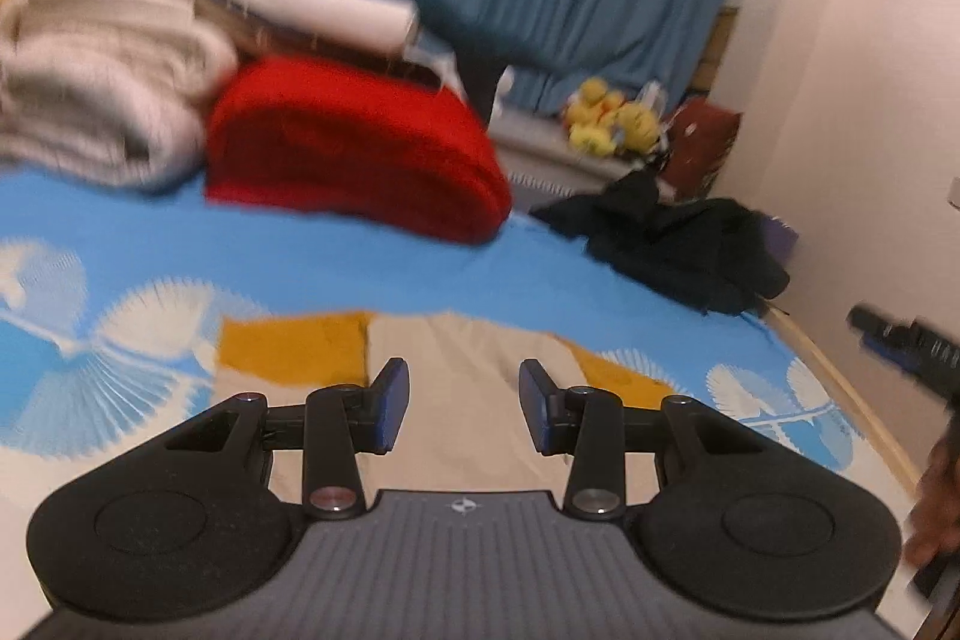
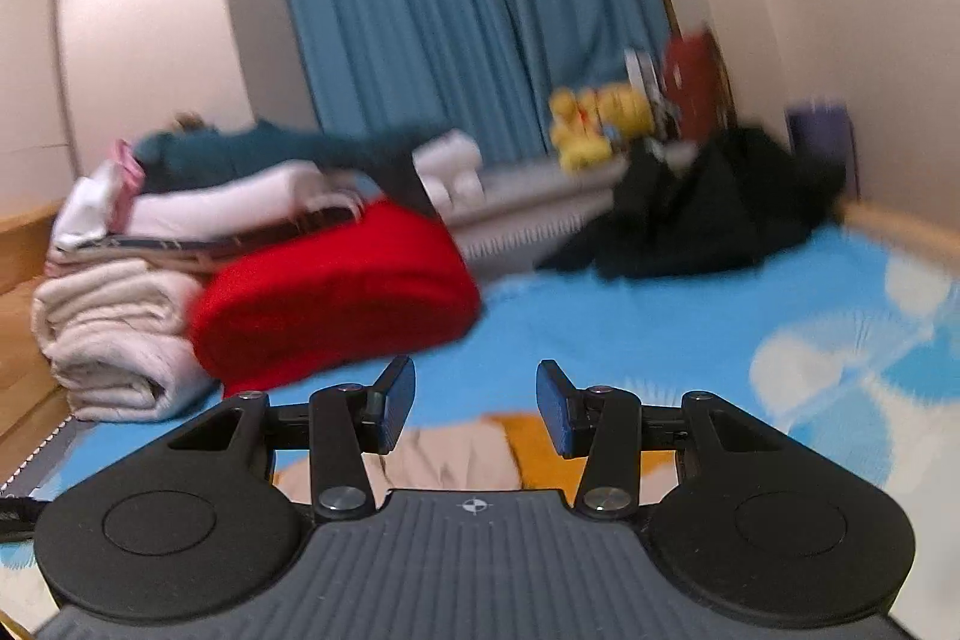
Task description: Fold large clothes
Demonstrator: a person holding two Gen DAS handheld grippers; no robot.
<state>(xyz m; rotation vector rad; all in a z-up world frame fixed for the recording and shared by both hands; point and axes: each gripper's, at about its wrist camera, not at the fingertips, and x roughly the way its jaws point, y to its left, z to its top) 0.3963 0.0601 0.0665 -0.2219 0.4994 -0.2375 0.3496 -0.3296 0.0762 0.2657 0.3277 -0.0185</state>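
The beige and mustard-yellow cloth garment (image 1: 468, 376) lies flat on the blue bedsheet with white fan shapes (image 1: 336, 268), below and beyond the left gripper (image 1: 463, 403), whose jaws stand parted with nothing between them. The right gripper (image 2: 474, 409) is likewise released and empty, the same garment (image 2: 456, 454) showing under its fingers. Farther back sit one thick, rounded red folded blanket (image 1: 354, 154), one stack of folded cream and white linens (image 1: 102, 100), and one crumpled black garment (image 1: 678, 238) near the bed's edge.
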